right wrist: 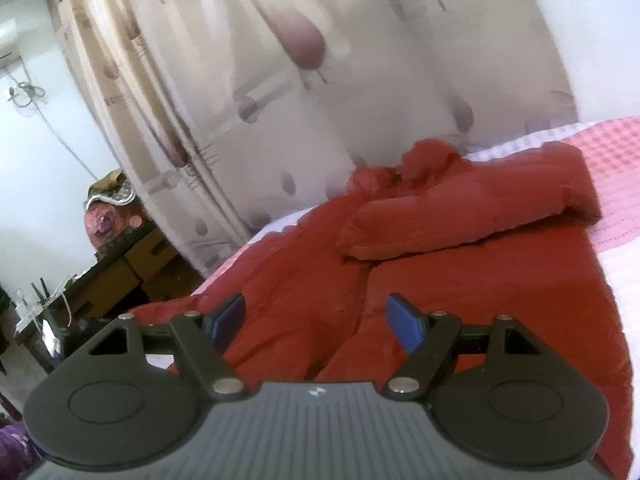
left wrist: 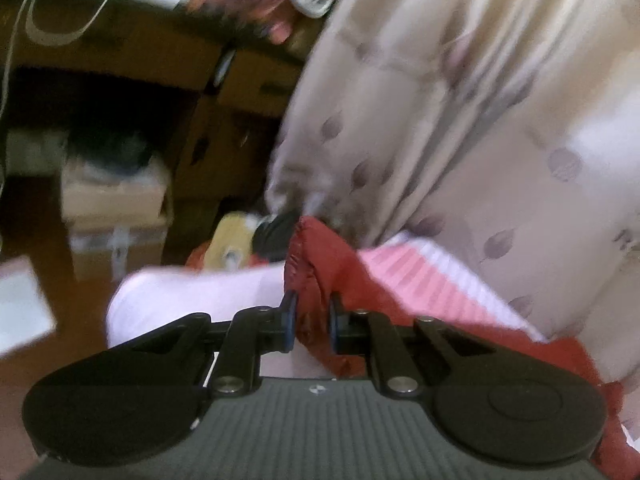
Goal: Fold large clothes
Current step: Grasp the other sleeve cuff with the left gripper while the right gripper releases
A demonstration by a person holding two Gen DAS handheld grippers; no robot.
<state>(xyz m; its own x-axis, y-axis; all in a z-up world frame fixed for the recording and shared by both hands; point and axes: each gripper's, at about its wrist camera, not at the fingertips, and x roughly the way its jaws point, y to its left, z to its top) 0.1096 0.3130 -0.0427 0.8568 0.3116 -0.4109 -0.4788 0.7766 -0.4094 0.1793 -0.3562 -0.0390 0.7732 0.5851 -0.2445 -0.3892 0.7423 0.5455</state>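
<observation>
Left claw (left wrist: 312, 326) clenched on red garment (left wrist: 320, 264) edge; right claw (right wrist: 316, 326) released above it, no legible writing

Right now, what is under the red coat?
The red coat lies on a bed cover, pink checks and white, showing around its edges. What is beneath the coat's middle is covered.

1. Left gripper (left wrist: 312, 326): jaws drawn close together, pads clamped on a bunched fold of red cloth (left wrist: 316, 264), pointing slightly downward.
2. Right gripper (right wrist: 316, 322): jaws spread wide, nothing between the pads, hovering above the cloth, pointing slightly downward.
</observation>
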